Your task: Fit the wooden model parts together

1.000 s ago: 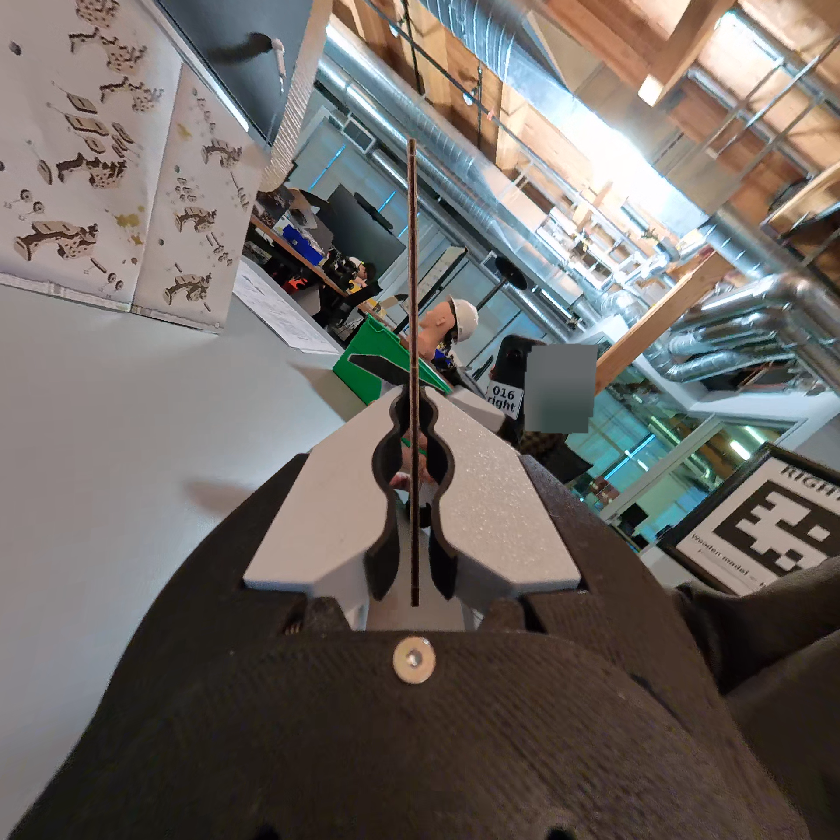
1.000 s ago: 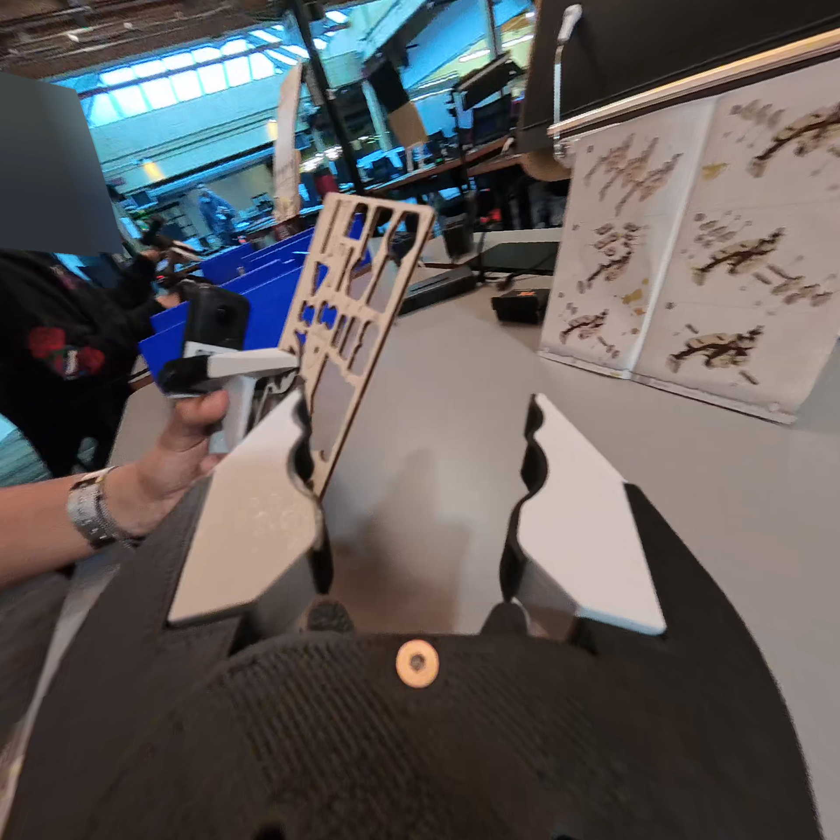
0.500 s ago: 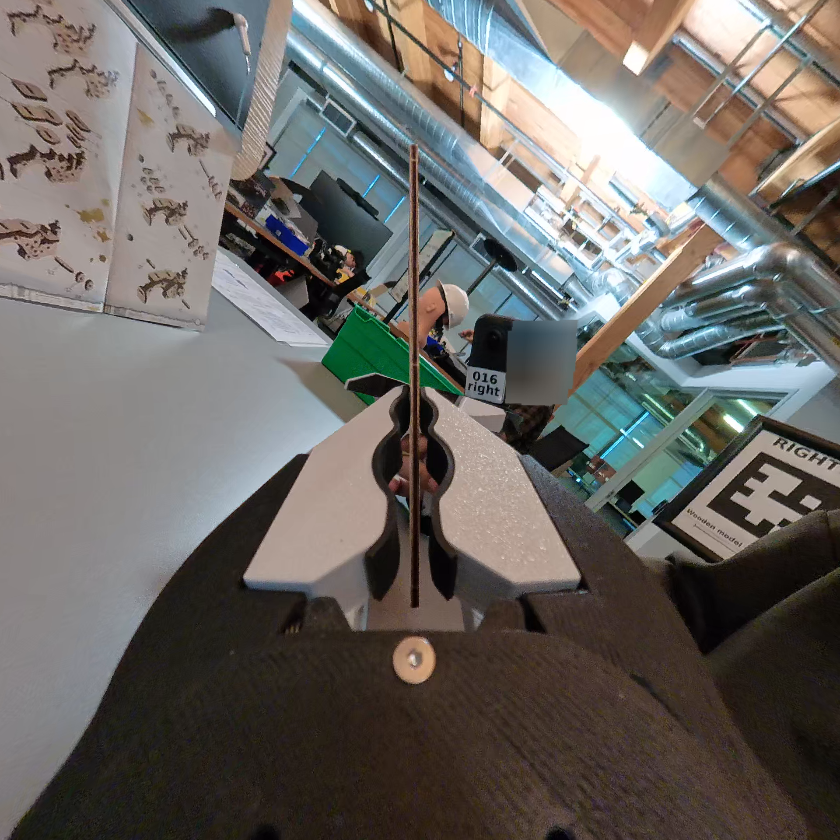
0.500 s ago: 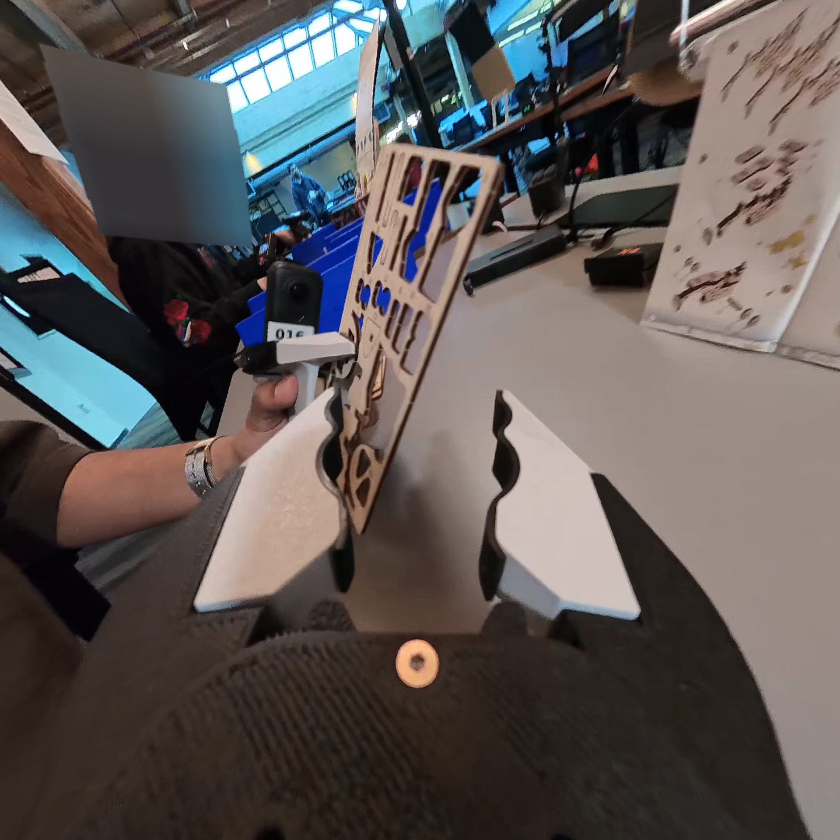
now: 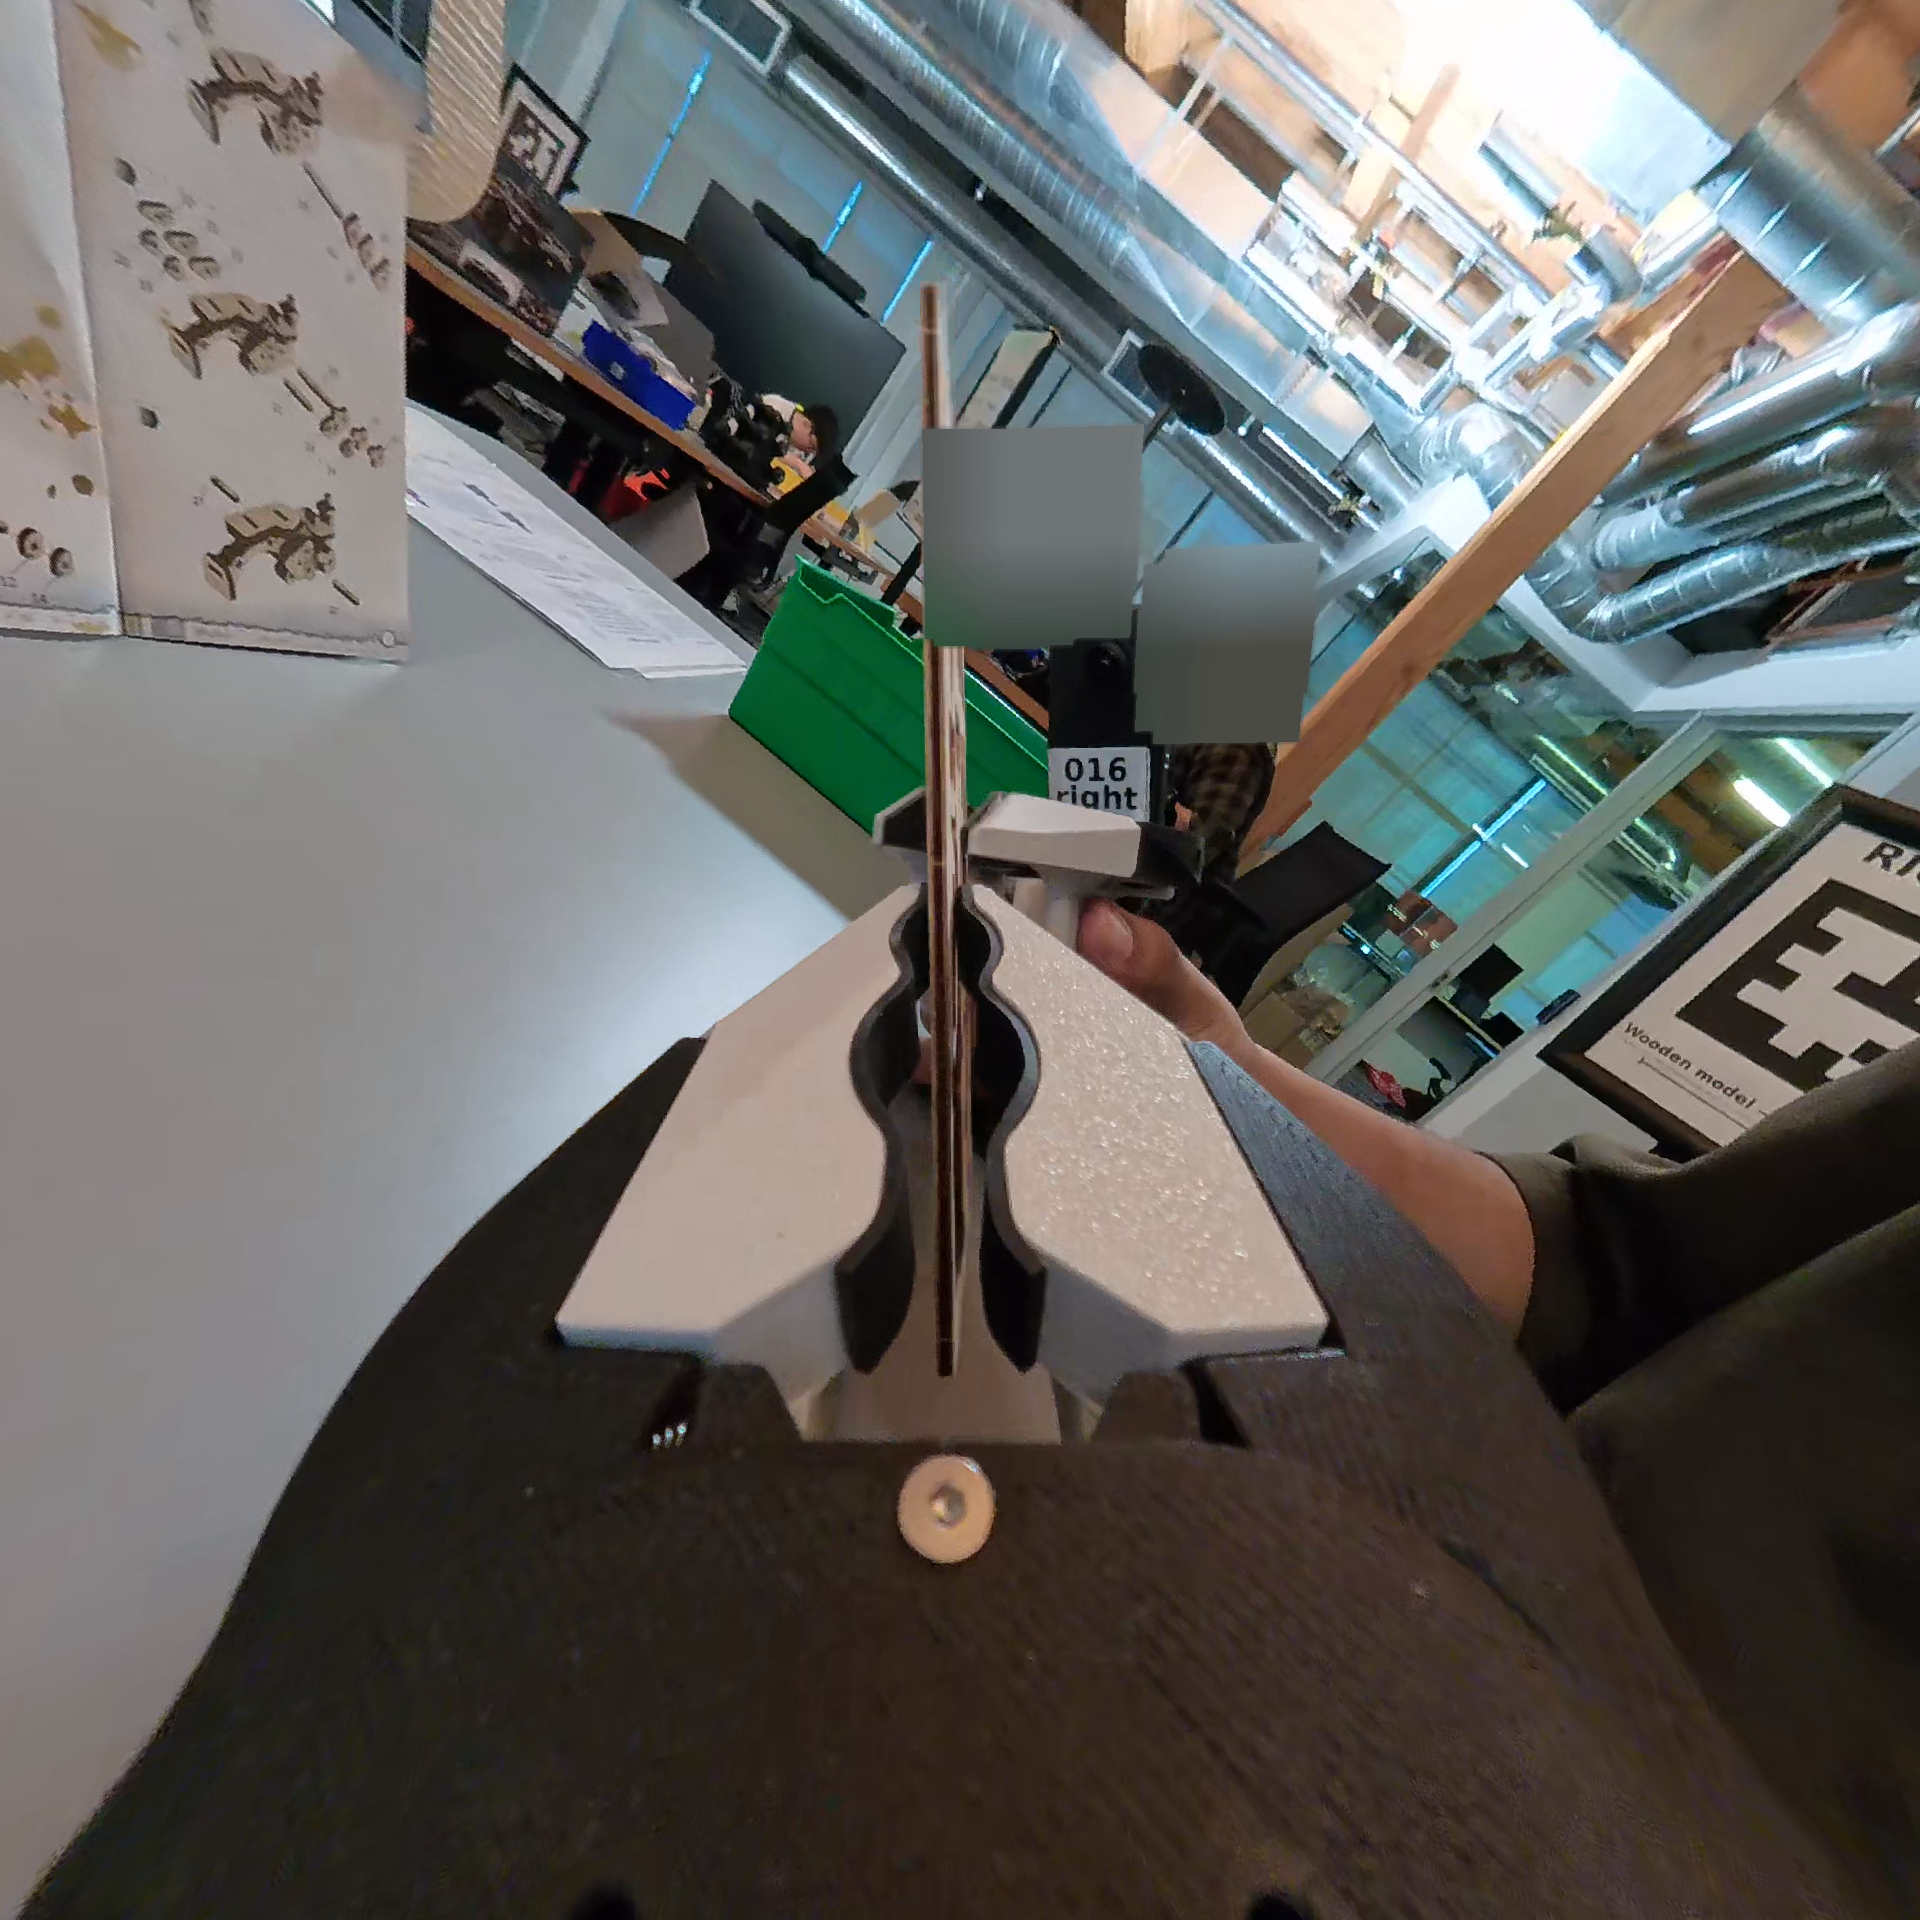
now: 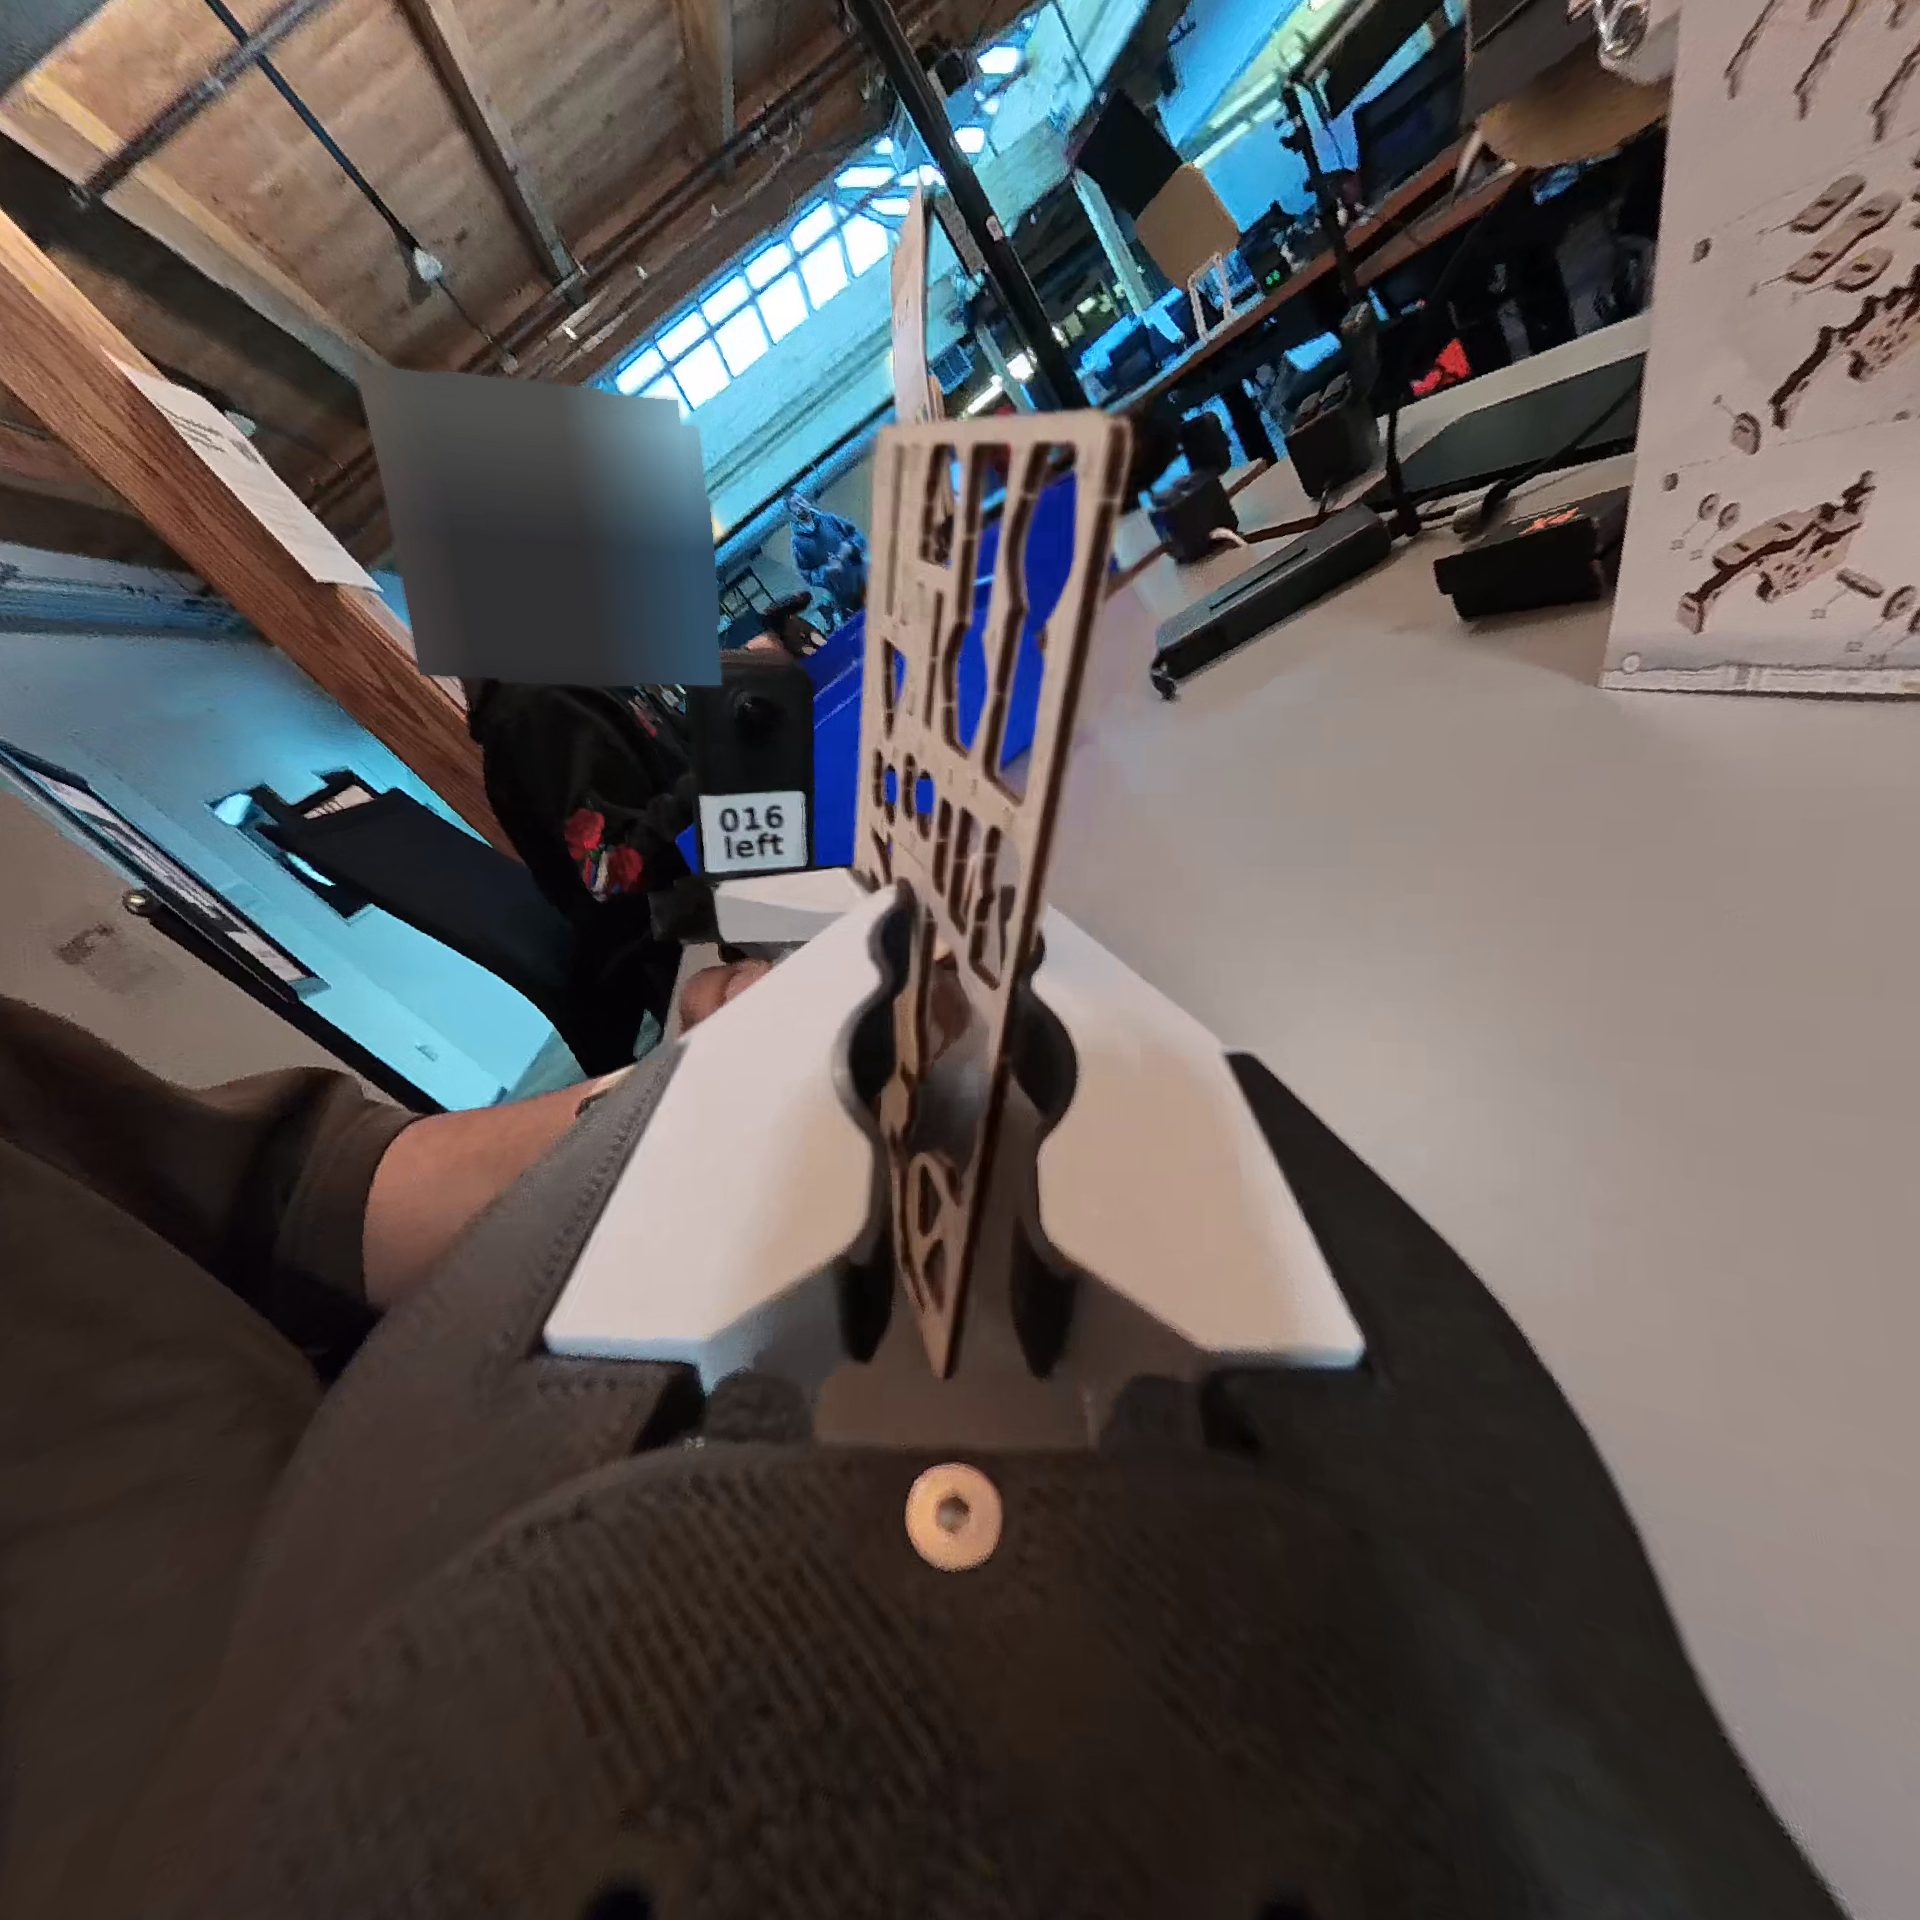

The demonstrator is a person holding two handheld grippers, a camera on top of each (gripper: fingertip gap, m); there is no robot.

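Fingers [image 5: 1143, 1122] of both grippers clamp 1 wooden sheet [image 6: 987, 665] w/ cutouts

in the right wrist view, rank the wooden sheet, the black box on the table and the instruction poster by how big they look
1. Wooden sheet: largest in frame, but it sits in the right gripper close to the camera.
2. Instruction poster: cut off by the frame edge, so unsure against the sheet.
3. Black box: clearly smallest.
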